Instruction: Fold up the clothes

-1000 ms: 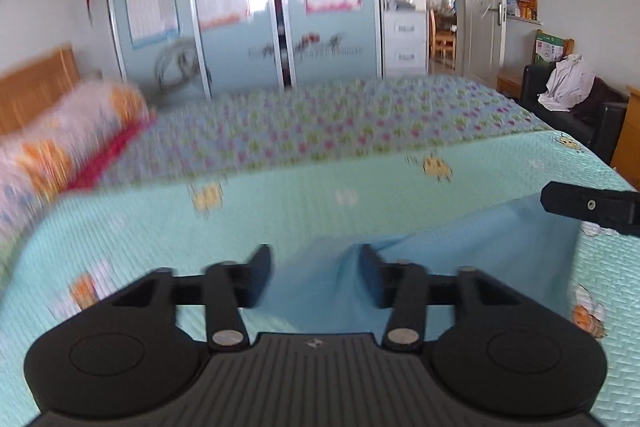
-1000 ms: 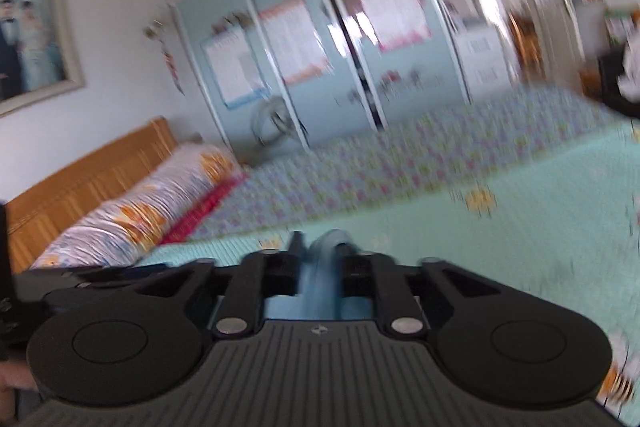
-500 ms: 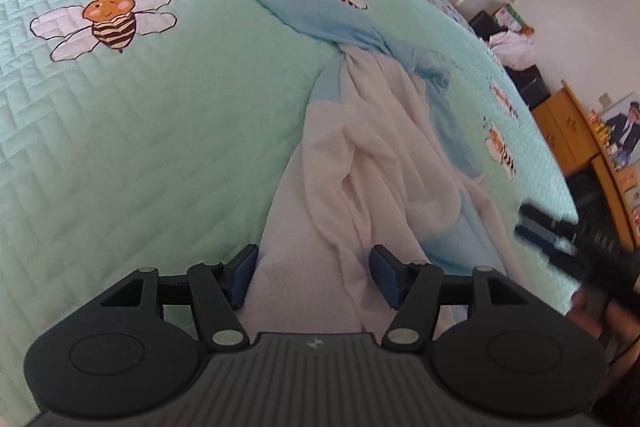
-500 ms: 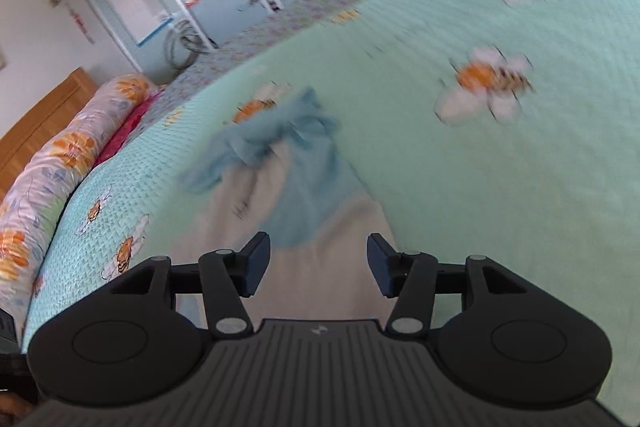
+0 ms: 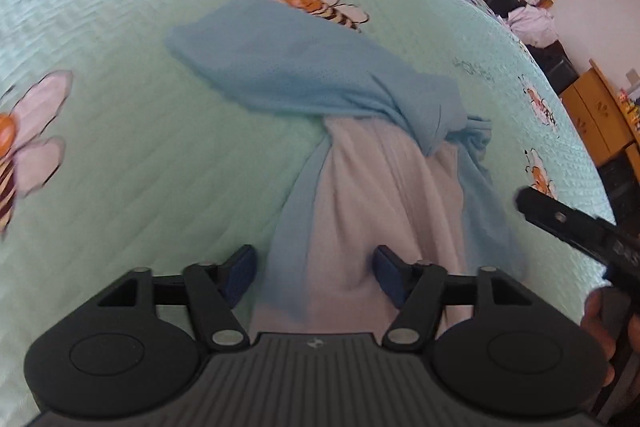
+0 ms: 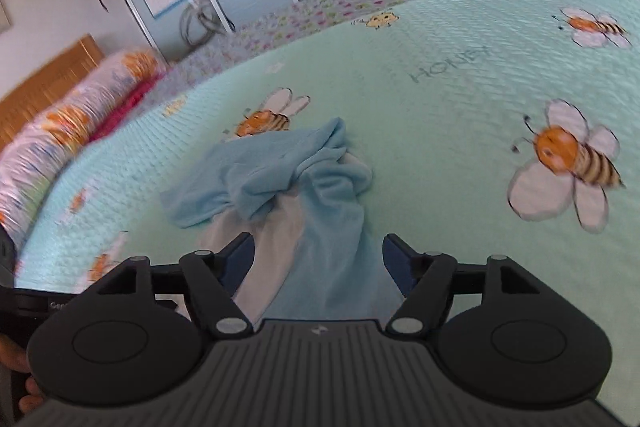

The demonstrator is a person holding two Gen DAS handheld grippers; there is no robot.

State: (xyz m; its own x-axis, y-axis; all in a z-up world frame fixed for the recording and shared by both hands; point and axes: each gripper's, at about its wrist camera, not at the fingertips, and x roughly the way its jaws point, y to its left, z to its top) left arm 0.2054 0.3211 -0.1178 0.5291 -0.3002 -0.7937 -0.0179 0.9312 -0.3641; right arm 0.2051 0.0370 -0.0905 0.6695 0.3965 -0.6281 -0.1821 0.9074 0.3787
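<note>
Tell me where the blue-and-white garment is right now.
The garment lies crumpled on the bee-print bedspread, ahead of both open hand-held grippers, its blue end beside a printed bee.

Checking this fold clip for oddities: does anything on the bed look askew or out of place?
Yes: the blue-and-white garment lies bunched and twisted on the bee bedspread, its blue end knotted up instead of flat. Both grippers are open, holding nothing.

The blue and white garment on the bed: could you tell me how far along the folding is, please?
Done: the blue and white garment lies on the bee-print bedspread, though bunched and twisted, with no fold visible. In hand: nothing; the left claw and right claw are both open, each straddling the near end of the cloth without gripping it. Left: spreading it flat and every fold.
</note>
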